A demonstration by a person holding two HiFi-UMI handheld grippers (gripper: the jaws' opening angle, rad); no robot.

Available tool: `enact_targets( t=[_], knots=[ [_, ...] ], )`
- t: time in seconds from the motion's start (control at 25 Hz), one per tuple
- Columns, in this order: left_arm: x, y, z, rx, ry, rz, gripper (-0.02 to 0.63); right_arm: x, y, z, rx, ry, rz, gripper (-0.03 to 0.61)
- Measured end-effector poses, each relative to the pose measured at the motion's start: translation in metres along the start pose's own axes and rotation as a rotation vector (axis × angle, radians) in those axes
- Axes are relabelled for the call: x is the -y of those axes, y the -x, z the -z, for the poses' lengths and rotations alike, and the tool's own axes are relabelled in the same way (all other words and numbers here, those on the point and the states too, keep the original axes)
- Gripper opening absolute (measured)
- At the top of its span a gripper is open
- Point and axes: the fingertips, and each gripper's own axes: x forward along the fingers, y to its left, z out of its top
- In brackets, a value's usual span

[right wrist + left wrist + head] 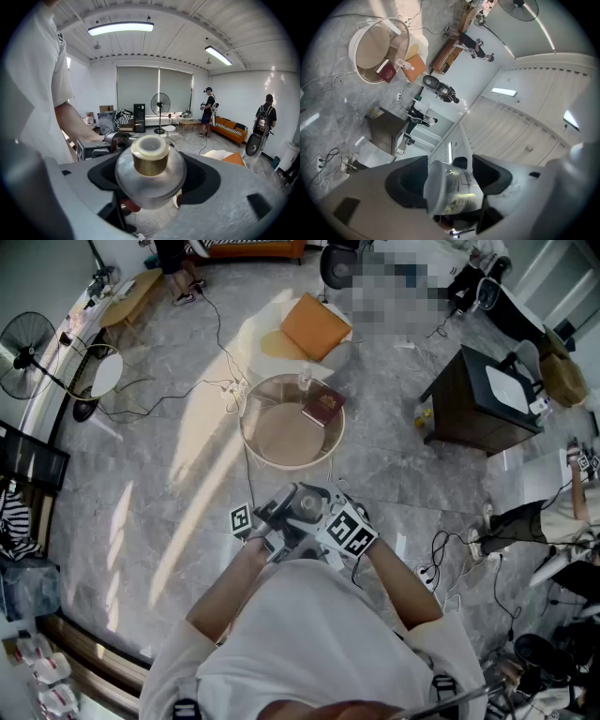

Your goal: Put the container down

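Container is up in the air, near the person's chest, clamped from both ends. Left hand-held gripper: jaws wide, pads on the translucent, labelled base end. Right hand-held gripper: jaws wide, closed round the rounded shoulder, with the gold neck facing its camera. I see the container on no surface, well apart from the round table on the far side, which carries a red book.
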Motion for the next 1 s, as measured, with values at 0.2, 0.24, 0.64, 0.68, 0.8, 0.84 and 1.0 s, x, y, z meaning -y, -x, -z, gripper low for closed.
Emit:
enact_targets(
  t=[0.2,0.24,0.64,0.68,0.8,0.84,1.0],
  knots=[
    [-0.005,-0.002,0.003,-0.007,-0.021,0.004,0.267,0.001,0.005,-0.005,0.014,0.007,0.001,0.337],
    [-0.006,-0.002,0.004,-0.006,-0.020,0.003,0.267,0.000,0.005,-0.004,0.014,0.008,0.001,0.337],
    [-0.011,-0.003,0.009,0.007,-0.024,0.001,0.267,-0.001,0.012,0.000,0.012,0.011,-0.009,0.337],
    [-0.012,-0.004,0.010,0.009,-0.026,0.003,0.267,0.000,0.013,0.001,0.016,0.011,-0.010,0.337],
    [-0.019,-0.010,0.011,0.018,-0.029,0.004,0.267,0.003,0.018,0.004,0.032,0.011,-0.017,0.337],
    [-0.020,-0.012,0.012,0.022,-0.026,0.004,0.267,0.004,0.020,0.007,0.028,0.016,-0.020,0.337],
    [-0.025,-0.013,0.018,0.027,-0.034,0.013,0.267,0.002,0.025,0.015,0.018,0.029,-0.035,0.337]
  ],
)
